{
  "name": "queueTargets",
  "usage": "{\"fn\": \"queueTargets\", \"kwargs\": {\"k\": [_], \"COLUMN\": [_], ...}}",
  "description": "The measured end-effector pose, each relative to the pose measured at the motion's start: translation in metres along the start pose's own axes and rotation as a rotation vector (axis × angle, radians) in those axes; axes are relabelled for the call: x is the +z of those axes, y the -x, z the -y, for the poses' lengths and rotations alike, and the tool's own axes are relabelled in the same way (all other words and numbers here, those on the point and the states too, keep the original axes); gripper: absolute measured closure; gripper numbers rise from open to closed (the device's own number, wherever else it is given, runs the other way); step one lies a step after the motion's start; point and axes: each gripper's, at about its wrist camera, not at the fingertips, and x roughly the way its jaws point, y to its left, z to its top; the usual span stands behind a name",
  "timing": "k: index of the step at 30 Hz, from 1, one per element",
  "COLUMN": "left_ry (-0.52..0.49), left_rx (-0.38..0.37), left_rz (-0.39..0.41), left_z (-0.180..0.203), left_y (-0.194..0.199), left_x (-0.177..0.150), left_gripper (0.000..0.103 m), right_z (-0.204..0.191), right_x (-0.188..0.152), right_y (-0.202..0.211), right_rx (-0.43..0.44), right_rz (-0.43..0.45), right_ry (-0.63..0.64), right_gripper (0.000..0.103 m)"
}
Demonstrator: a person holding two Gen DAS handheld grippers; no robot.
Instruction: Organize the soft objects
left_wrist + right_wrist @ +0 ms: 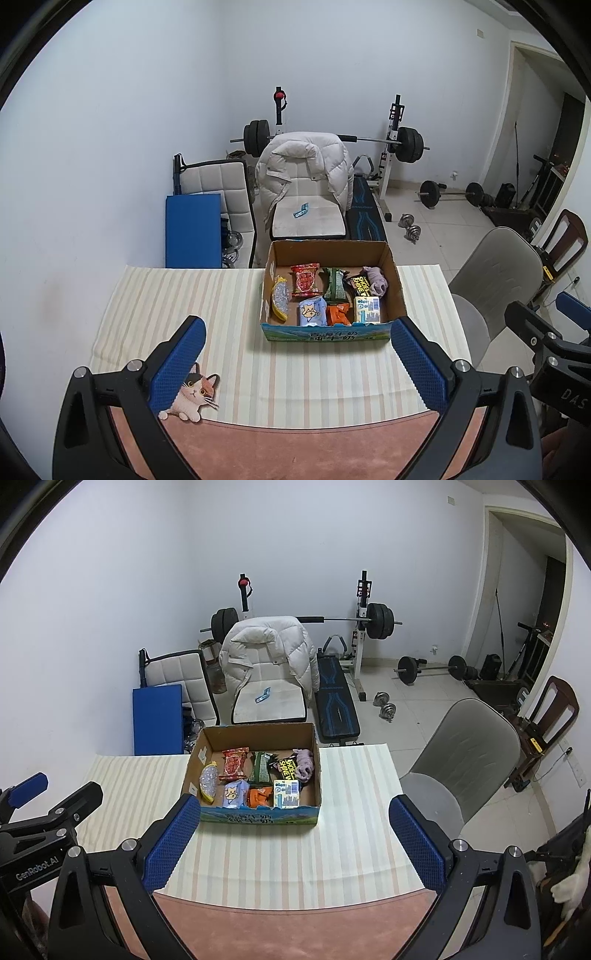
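So both grippers were just hanging above the near edge of the table, nothing in either one; the left gripper (pixel 297 363) had its blue pads spread wide, and the right gripper (pixel 293 840) was splayed the same way, empty.

The cardboard box (pixel 397 291) sat on the striped cloth (pixel 177 306), toward the far side of the table, and all the soft stuff was already inside it; a red snack packet (pixel 305 280) at the back, a green packet (pixel 335 286) just beside it, a black-and-yellow packet (pixel 357 285) next along, and a bunched-up purple cloth (pixel 376 281) in the far right corner. Up front there was a light blue pouch (pixel 312 312) with a cartoon on it, an orange packet (pixel 338 314) touching it, and a small white carton (pixel 366 309); a clear bag with yellow ends (pixel 280 297) lay along the left wall, though I couldn't really tell what was in it.

A cat sticker (pixel 195 397) sat at the cloth's near left corner, partly behind the left pad; a grey chair (pixel 461 760) stood off the right side of the table.
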Motion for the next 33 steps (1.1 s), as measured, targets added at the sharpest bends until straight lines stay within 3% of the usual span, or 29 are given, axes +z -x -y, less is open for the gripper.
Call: {"fn": "queueTargets", "kwargs": {"k": [33], "left_ry": [-0.003], "left_rx": [-0.006], "left_rz": [0.001], "left_z": [-0.0052], "left_y": [0.0036], "left_x": [-0.0035], "left_gripper": [0.000], "right_z": [-0.0041], "right_x": [0.0007], "right_y": [0.0039], "right_rx": [0.004], "right_rz": [0.005], "right_ry": [0.017], "right_gripper": [0.000]}}
